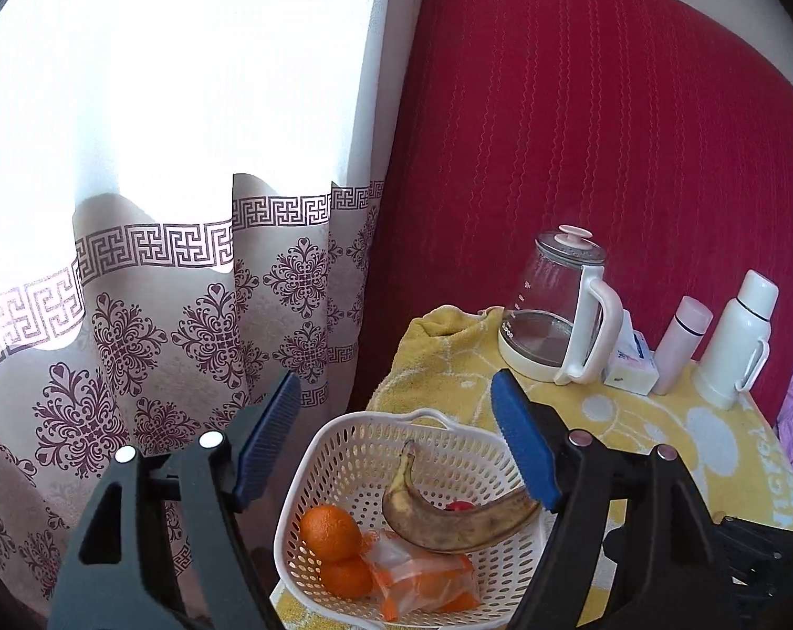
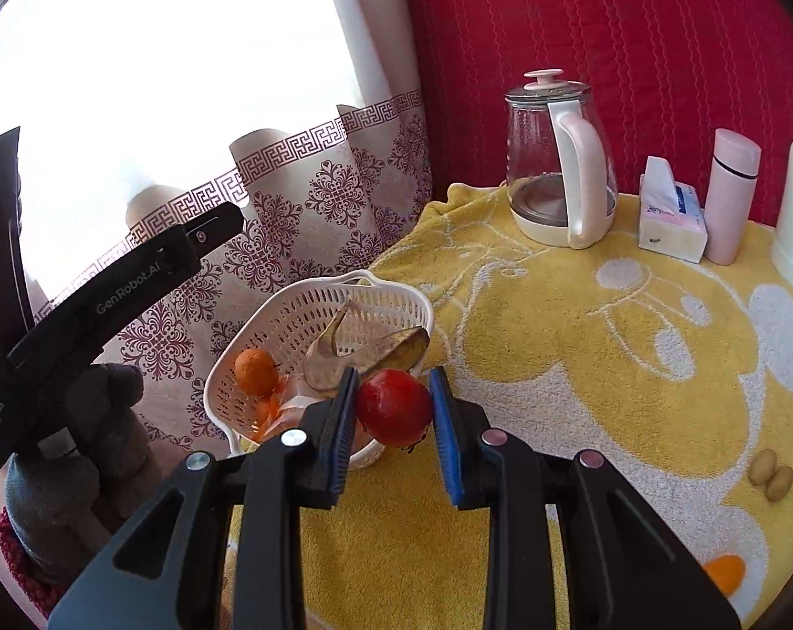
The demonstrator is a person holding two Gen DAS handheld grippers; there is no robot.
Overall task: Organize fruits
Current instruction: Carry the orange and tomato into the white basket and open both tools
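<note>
Right wrist view shows your right hand-held gripper (image 2: 394, 409) clamped on a red fruit (image 2: 394, 407), most likely a tomato or a small apple; it hangs in the air at the near edge of the white perforated basket (image 2: 396, 291), over the yellow towel (image 2: 580, 367) that covers the table. Carry it toward 11 o'clock until it sits over the open middle of the basket, then lower it before you let go. Aim for the gap beside the browned banana (image 2: 365, 349) rather than on top of it, since I judge that soft skin would bruise or let the round fruit roll. Release slowly, because the basket stands close to the table's edge at the curtain side.

The red fruit looks smooth and glossy, with a small dark stem scrap at its lower side, and each blue pad presses a flank. Two oranges (image 2: 257, 367) and a clear packet of orange pieces lie inside already.

Your left hand-held gripper (image 1: 396, 433) hangs spread wide and empty above the basket (image 1: 344, 451), so keep it out of the way. Two small pale fruits (image 2: 772, 475) wait at 4 o'clock on the towel.
</note>
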